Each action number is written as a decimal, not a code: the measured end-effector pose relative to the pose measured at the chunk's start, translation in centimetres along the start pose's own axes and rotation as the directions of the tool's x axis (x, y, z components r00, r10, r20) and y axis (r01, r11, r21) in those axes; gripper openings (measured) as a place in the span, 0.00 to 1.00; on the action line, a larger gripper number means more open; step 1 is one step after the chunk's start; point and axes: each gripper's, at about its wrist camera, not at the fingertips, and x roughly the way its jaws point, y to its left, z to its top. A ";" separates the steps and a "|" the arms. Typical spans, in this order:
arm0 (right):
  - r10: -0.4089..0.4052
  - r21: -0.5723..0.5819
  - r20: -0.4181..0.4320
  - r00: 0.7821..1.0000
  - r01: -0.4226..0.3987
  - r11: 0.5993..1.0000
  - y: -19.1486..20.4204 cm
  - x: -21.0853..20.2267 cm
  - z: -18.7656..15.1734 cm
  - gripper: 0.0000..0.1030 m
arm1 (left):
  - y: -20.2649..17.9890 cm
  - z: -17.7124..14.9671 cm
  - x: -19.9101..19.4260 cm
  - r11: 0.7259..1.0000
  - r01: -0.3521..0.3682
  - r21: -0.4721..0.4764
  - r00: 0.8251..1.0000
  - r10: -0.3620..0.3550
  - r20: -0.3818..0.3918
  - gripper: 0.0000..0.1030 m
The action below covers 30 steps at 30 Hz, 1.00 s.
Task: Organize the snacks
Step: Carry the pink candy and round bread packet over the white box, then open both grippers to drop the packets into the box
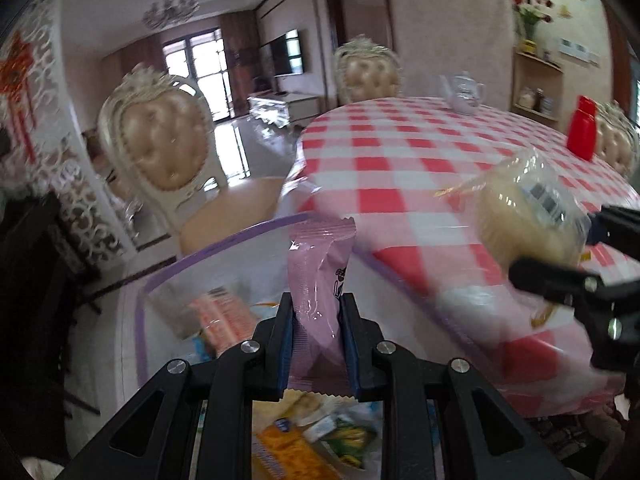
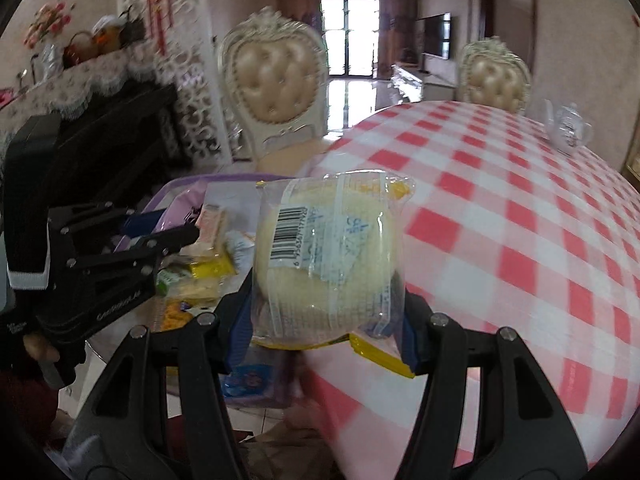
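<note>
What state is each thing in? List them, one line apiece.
Left claw: shut on the pink foil snack packet, held upright.
Right claw: shut on the clear-wrapped pale round cake, barcode facing the camera.
Purple-rimmed clear plastic bin: open, holding loose snack packs.
White china teapot: upright on the red-checked tablecloth, lid on.

Barcode with blurred digits on clear-wrapped bun [image 2: 320, 256], other print too blurred to read

Your way across the checked tablecloth [image 2: 520, 240] is open — only a teapot [image 2: 568, 130] and red bottle [image 1: 582, 128] stand far off; the bin [image 1: 224, 248] already holds snack packets [image 2: 204, 272].
</note>
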 end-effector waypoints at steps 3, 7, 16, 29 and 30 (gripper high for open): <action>0.038 -0.045 -0.035 0.999 -0.040 0.998 2.3 1.8 0.6 0.61 | 1.9 -0.5 0.5 0.999 -0.020 -0.043 1.000 0.019 -0.012 0.22; 0.062 -0.108 -0.081 0.995 -0.071 0.992 5.2 3.8 0.7 0.61 | 4.1 -0.7 1.0 0.995 -0.046 -0.093 0.999 0.045 -0.017 0.22; 0.101 -0.169 -0.178 0.979 -0.131 0.977 8.5 7.2 -0.3 0.61 | 6.9 -1.5 2.2 0.987 -0.067 -0.145 0.997 0.061 -0.046 0.22; 0.190 -0.120 -0.254 0.948 -0.226 0.967 9.5 8.6 -0.8 0.66 | 6.4 -1.3 2.1 0.988 -0.064 -0.139 0.998 0.060 -0.029 0.71; 0.199 -0.110 -0.253 0.947 -0.232 0.966 9.4 8.5 -0.8 0.69 | 6.5 -1.3 1.9 0.988 -0.066 -0.142 0.998 0.064 -0.019 0.87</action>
